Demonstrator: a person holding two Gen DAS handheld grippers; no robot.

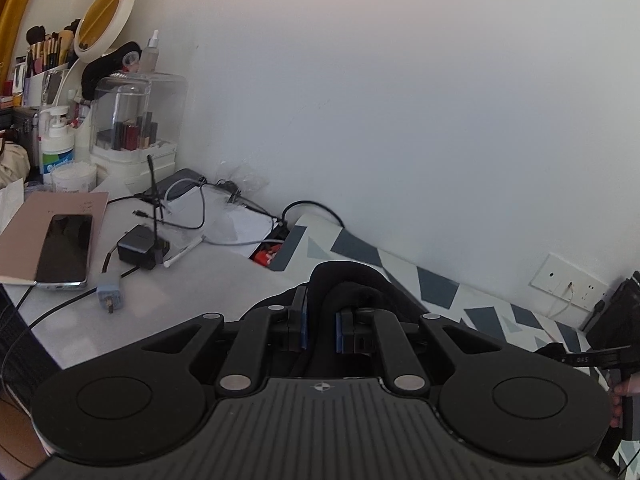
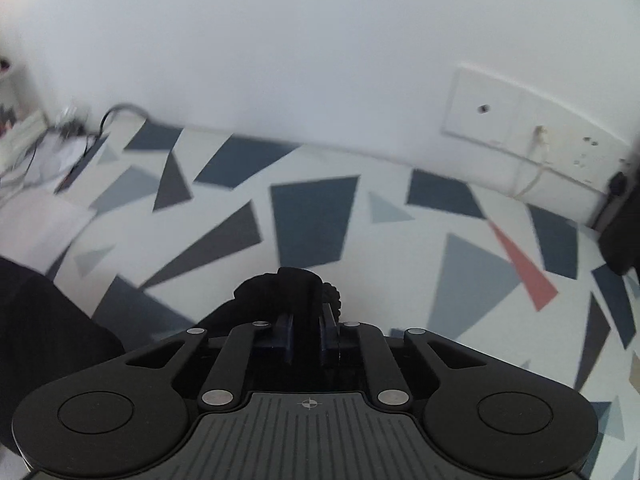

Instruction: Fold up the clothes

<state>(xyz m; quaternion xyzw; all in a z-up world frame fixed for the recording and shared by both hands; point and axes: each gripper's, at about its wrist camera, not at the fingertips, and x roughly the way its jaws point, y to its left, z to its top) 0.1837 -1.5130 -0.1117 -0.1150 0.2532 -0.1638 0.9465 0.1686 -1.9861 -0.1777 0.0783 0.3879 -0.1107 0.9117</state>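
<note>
Your left gripper [image 1: 320,330] is clamping a fold of the black fabric garment [image 1: 352,280], its blue-padded fingers [image 1: 340,330] standing slightly apart with the cloth bunching up between and above them at the lower centre of the frame. Your right gripper [image 2: 306,334] is pinching another bunched part of the same black garment [image 2: 288,288], fingers nearly together on the cloth; more of that dark fabric is lying at the lower left of the right wrist view. Under both grippers the bed cover with grey, blue and red triangles [image 2: 312,220] is spreading toward the white wall [image 1: 400,100]. At the left of the left wrist view a white worktop [image 1: 200,280] is crowding in close: a black smartphone [image 1: 64,252] is resting on a pink notebook [image 1: 52,216], with a black charger block [image 1: 138,246] and tangled cables [image 1: 192,208] just beside it. A round white-rimmed mirror [image 1: 106,12] is standing in the upper left. A white wall socket plate [image 2: 520,132] is sitting at the right.
</note>
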